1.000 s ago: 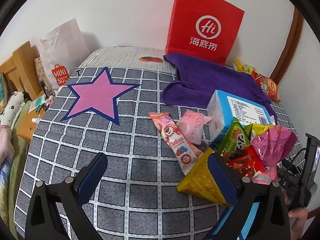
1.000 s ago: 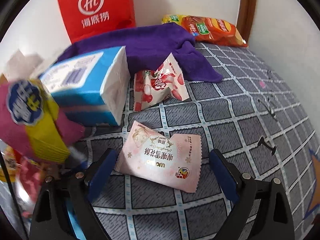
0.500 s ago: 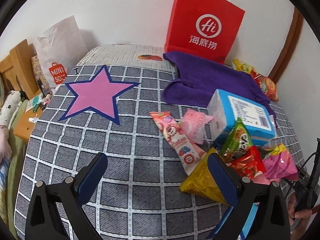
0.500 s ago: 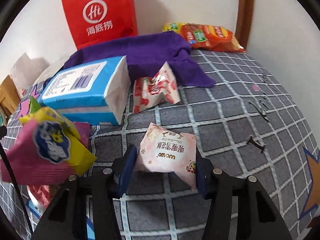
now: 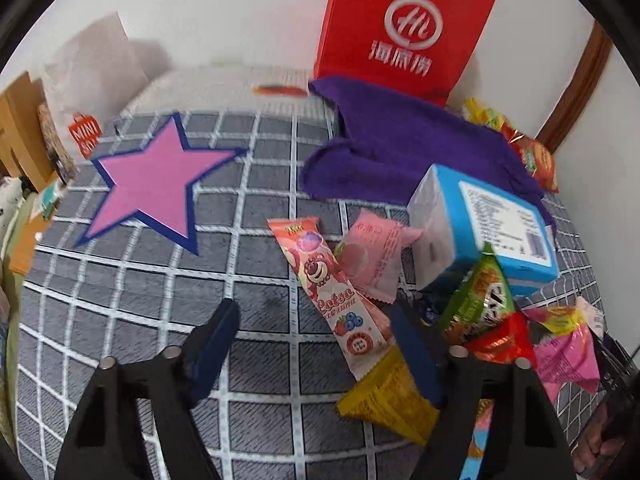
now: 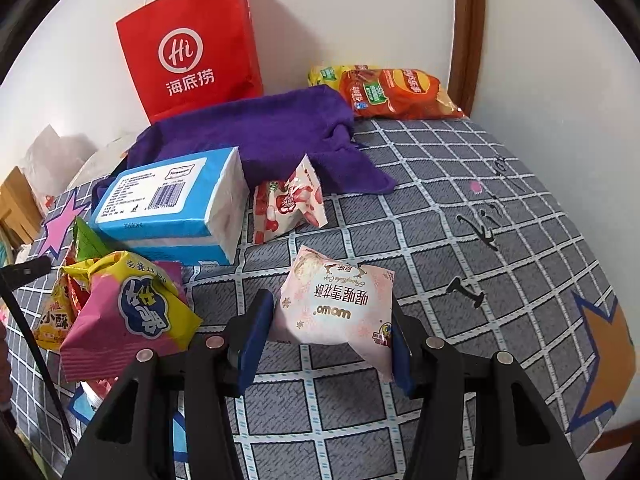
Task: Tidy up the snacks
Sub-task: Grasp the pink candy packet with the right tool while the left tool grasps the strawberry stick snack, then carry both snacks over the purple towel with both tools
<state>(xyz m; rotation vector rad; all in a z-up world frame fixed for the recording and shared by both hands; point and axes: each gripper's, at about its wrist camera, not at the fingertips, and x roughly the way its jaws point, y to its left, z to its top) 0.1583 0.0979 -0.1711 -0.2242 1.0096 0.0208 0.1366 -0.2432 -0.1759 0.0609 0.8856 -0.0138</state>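
Currently the right gripper is closed on a pale pink, puffy foil snack packet printed with white snowflakes, gold script and upside-down lettering, its two blue pads pressing the packet's sides and holding it above the grey grid-patterned bed cover. To its left in the right wrist view lie a pink-and-yellow crinkled packet, a blue-and-white tissue pack and a red-and-white sweet bag; behind them are a purple towel, one red paper carrier bag against the wall and an orange crisp bag. Only the left wrist view shows the pink star with a navy border on the cover, a long pink bear-printed stick packet, a small pink wrapped cake, a yellow triangular packet, a green foil packet and a red one. The left gripper stands wide, holding nothing, its right finger just beside the yellow packet. Counted across both views: one tissue pack, one towel, one carrier bag, two grippers.
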